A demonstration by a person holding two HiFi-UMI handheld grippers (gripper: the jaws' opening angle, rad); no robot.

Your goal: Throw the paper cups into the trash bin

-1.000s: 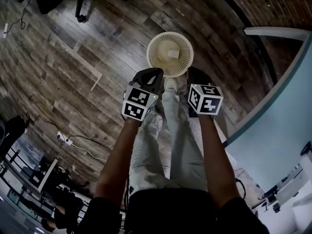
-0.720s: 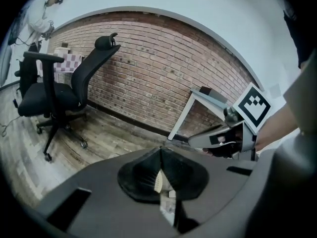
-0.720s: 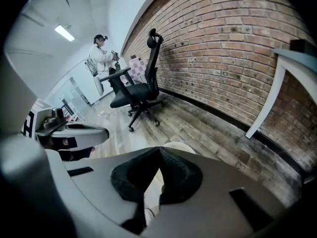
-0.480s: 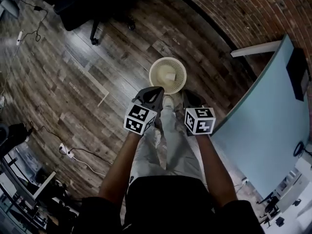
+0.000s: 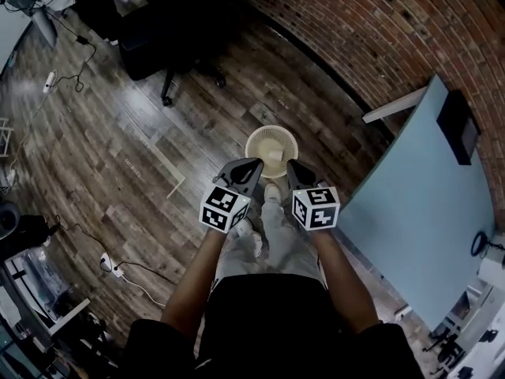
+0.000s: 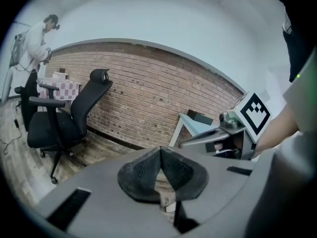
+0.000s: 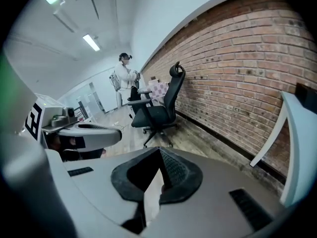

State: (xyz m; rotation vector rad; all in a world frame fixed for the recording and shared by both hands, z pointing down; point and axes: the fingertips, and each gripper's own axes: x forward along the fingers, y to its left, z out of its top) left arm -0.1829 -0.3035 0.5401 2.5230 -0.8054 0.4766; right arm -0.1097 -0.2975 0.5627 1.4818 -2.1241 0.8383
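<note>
A round cream trash bin [image 5: 272,147] stands on the wooden floor just ahead of the person's feet. A pale cup [image 5: 273,161] lies inside it. My left gripper [image 5: 254,165] and right gripper [image 5: 290,166] hover side by side high above the bin's near rim, both pointing forward and down. The left gripper [image 6: 160,150] has its pads pressed together with nothing between them. The right gripper [image 7: 159,150] also has its pad tips meeting and holds nothing. The bin does not show in either gripper view.
A teal table [image 5: 418,212] with a black object [image 5: 458,126] stands at the right, along the brick wall [image 5: 379,30]. A black office chair [image 5: 170,54] is at the far left. A power strip with cables [image 5: 110,267] lies on the floor. A person in white [image 7: 124,78] stands far off.
Both grippers have risen together away from the bin, which now looks smaller and farther below. More of the room and the table has come into view. The jaws stay shut.
</note>
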